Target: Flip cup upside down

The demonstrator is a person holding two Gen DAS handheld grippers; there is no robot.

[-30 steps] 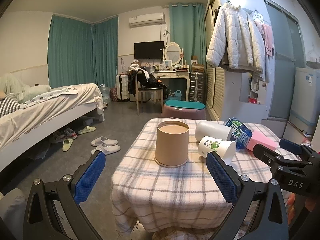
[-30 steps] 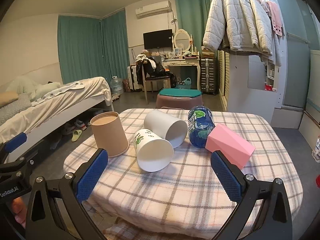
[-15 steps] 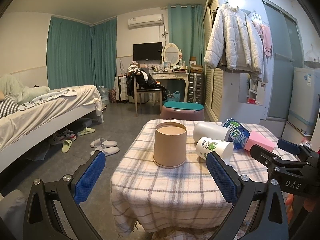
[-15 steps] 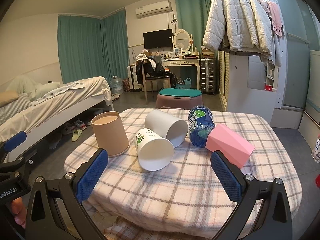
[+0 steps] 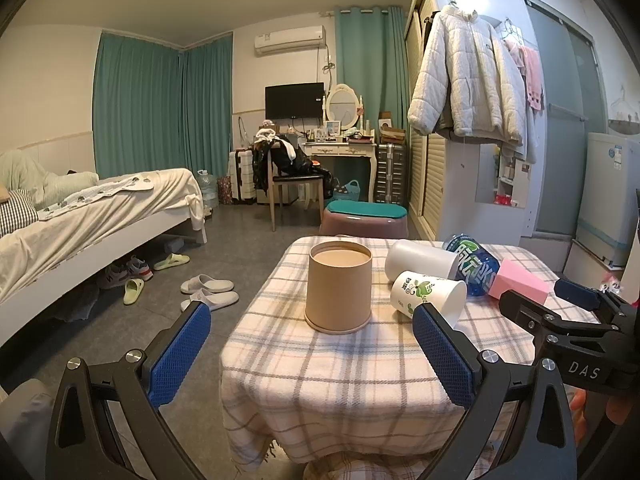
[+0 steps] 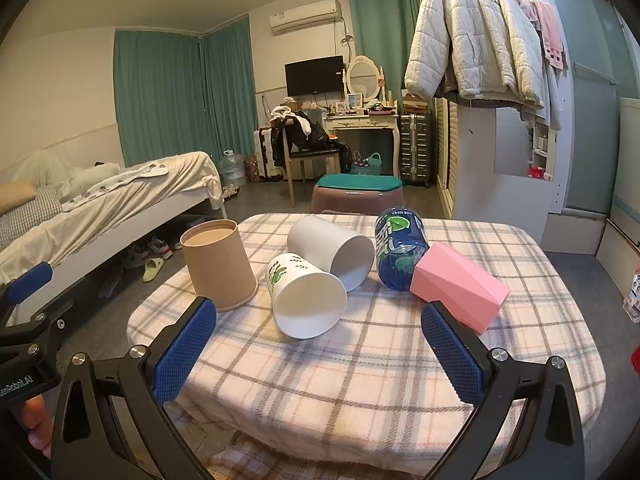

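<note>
A tan cup (image 5: 339,289) stands upside down on the checked tablecloth (image 5: 352,368); it also shows in the right wrist view (image 6: 219,264). A white cup with green print (image 6: 306,296) lies on its side, mouth toward me, also in the left wrist view (image 5: 430,295). A plain white cup (image 6: 332,252) lies on its side behind it. A pink faceted cup (image 6: 460,291) lies on its side at the right. My left gripper (image 5: 312,356) is open and empty before the table's near edge. My right gripper (image 6: 320,356) is open and empty, short of the printed cup.
A blue bottle (image 6: 398,252) lies between the plain white cup and the pink cup. A bed (image 5: 92,216) stands at the left, slippers (image 5: 206,290) on the floor. A stool (image 5: 366,220) stands beyond the table, a wardrobe with a hung jacket (image 5: 464,80) at the right.
Both grippers have drawn back a little from the table, so the cups look smaller and farther. Jaws stay open. The cups have not moved.
</note>
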